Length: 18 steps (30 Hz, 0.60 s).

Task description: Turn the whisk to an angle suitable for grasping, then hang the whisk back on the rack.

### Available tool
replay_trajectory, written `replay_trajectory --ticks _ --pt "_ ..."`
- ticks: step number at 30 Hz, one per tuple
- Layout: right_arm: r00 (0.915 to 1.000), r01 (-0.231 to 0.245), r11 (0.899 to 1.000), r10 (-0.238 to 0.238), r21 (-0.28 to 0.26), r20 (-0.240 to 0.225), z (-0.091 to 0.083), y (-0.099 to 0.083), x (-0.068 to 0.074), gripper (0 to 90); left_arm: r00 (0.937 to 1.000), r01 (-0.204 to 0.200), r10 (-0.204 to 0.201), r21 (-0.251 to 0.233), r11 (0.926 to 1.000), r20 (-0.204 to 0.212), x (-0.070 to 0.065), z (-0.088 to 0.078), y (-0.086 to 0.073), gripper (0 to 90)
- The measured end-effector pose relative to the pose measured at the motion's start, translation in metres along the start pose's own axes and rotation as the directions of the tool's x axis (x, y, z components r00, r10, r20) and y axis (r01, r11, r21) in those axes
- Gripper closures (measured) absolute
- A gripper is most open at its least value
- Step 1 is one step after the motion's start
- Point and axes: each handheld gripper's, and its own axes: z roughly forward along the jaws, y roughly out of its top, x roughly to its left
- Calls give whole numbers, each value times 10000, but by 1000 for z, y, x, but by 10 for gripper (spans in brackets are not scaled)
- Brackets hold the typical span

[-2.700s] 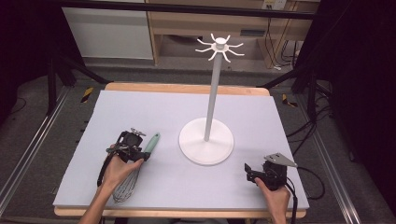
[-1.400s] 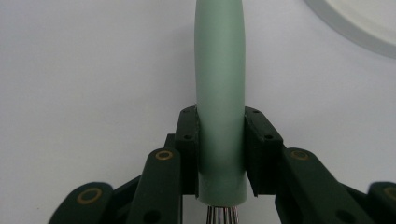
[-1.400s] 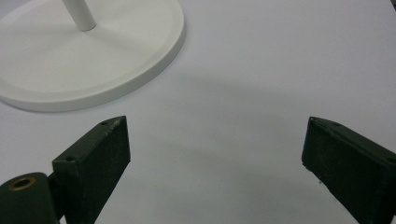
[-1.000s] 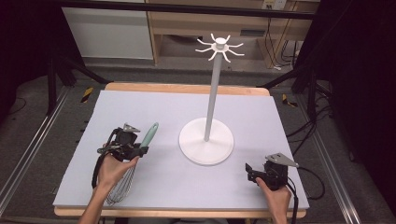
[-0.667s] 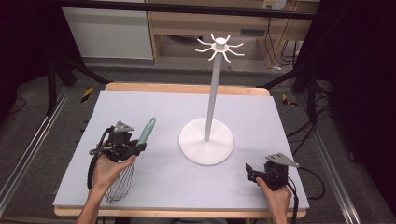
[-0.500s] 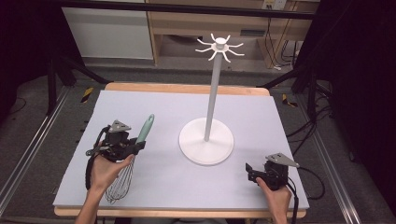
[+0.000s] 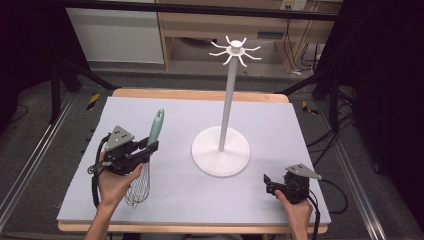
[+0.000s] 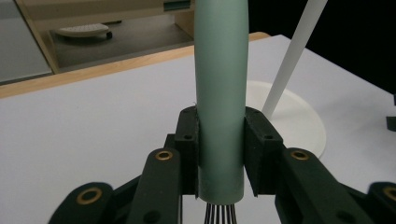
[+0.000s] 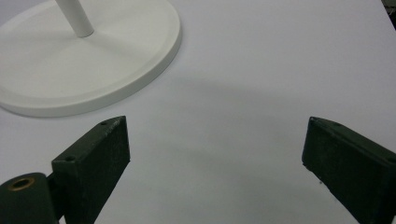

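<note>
So my left gripper (image 7: 146, 149) sits over the left side of the table (image 7: 300, 125), clamped on the whisk (image 7: 145, 165), handle pointing away from me, wires toward me. The stand (image 7: 221, 157) is mid-table, to its right. My right gripper (image 7: 267, 181) rests near the front right corner, just right of the stand's base.

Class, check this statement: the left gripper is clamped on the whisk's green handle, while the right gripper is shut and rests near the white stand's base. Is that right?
Not quite. The right gripper is open, not shut: the right gripper view shows its jaws wide apart with nothing between them. The rest holds: the left gripper is clamped on the whisk by its green handle, and the right one sits near the stand base.
</note>
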Motion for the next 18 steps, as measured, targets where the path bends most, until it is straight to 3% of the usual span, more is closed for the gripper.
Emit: replay_trajectory --ticks 5,10,18 --pt "10000 92 10000 -92 0 13 1 0 0 81 9998 115 -104 -763 9970 145 -4 -4 4 687" --pt "10000 91 10000 -91 -13 11 1 0 0 81 9995 194 -169 -1010 9947 255 -4 -6 7 687" --pt "10000 56 10000 -56 -7 52 1 0 0 80 9990 108 -28 -1753 9845 457 -11 -10 20 687"
